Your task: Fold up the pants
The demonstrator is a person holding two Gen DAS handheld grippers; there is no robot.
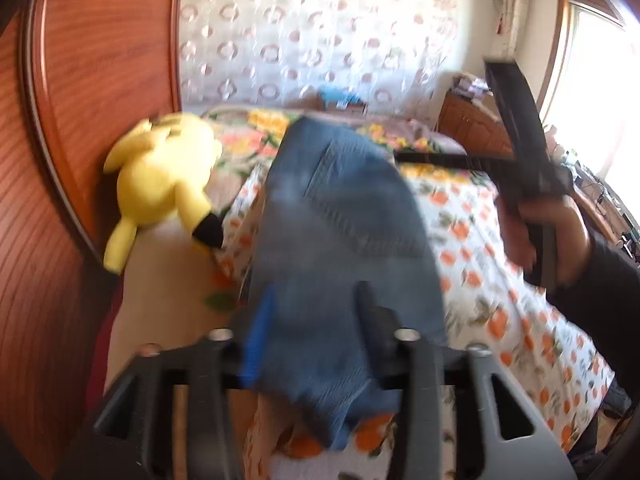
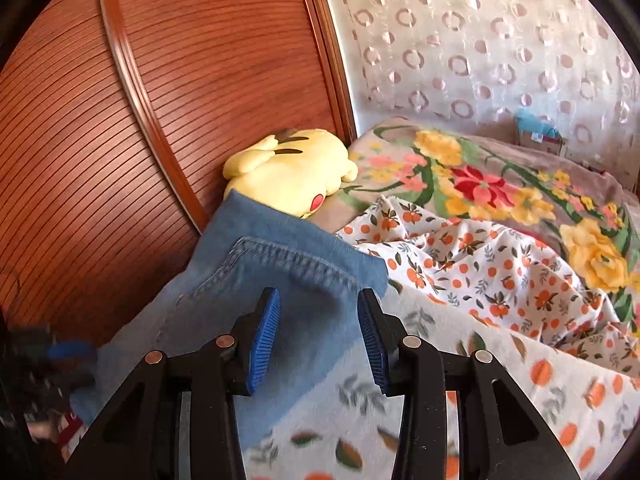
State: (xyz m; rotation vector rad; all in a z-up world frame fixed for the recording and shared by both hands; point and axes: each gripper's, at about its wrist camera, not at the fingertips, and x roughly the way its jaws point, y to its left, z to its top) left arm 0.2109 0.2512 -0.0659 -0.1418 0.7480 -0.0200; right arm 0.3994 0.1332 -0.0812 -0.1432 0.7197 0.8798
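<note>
Blue denim pants [image 1: 340,220] lie along the bed, reaching from my left gripper [image 1: 316,288] away toward the pillow end. The picture is blurred, but the jaws stand wide with the cloth draped loosely between the blue pad [image 1: 260,328] and the black finger; I see no pinch. In the right wrist view the pants [image 2: 248,276] show a stitched hem. My right gripper [image 2: 318,294] hovers open over them near their corner, its pads apart and not pressing. A person's hand [image 1: 548,236] holds that tool at the right of the left wrist view.
A yellow plush toy [image 1: 160,176] [image 2: 296,176] lies against the slatted wooden panel [image 2: 120,120] just left of the pants. An orange-print sheet [image 2: 480,272] covers the bed, with a floral blanket [image 2: 500,188] beyond it. A bright window [image 1: 600,80] is far right.
</note>
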